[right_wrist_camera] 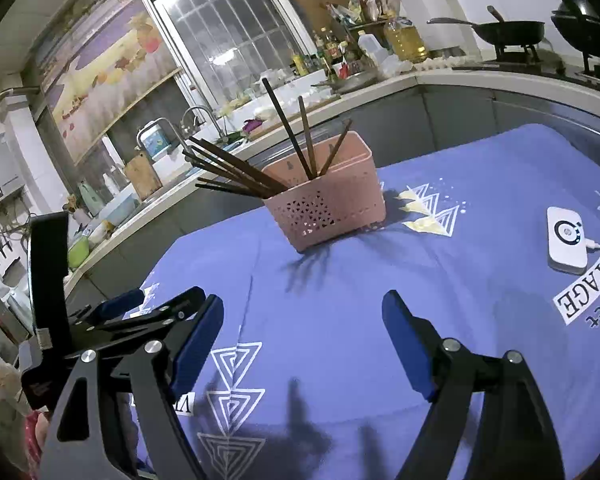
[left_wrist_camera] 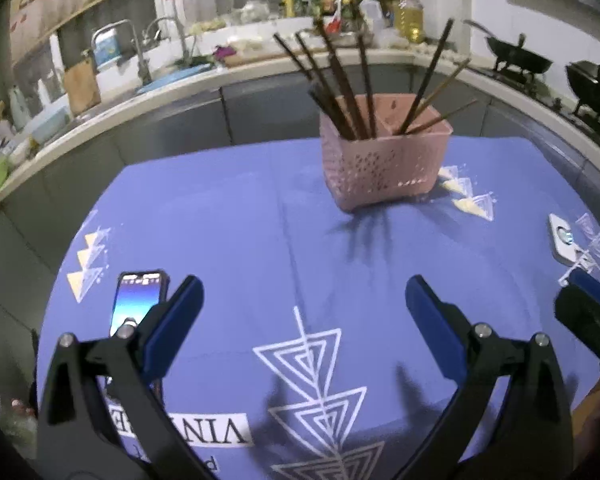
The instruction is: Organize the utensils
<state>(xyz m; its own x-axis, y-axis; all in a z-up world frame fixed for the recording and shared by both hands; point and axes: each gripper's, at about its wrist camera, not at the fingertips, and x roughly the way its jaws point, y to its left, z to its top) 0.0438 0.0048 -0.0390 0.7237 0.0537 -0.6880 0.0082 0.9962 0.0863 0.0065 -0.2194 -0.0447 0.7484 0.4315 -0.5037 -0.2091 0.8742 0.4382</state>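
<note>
A pink perforated basket [left_wrist_camera: 384, 152] [right_wrist_camera: 324, 196] stands on the blue cloth toward the table's far side. Several dark chopsticks [left_wrist_camera: 340, 80] [right_wrist_camera: 236, 168] stick out of it, leaning in two bunches. My left gripper [left_wrist_camera: 303, 280] hovers low over the near part of the cloth, well short of the basket, open with nothing between its blue pads. My right gripper [right_wrist_camera: 303, 298] is open as well and holds nothing, equally far from the basket. The two grippers sit side by side; the left one [right_wrist_camera: 140, 312] shows at the left of the right wrist view.
A phone [left_wrist_camera: 140, 300] with its screen lit lies by the left gripper's left finger. A white cabled device [right_wrist_camera: 566, 240] lies at the cloth's right. Behind the table [left_wrist_camera: 220, 220] runs a counter with a sink [right_wrist_camera: 160, 184], bottles and dark woks [right_wrist_camera: 512, 32].
</note>
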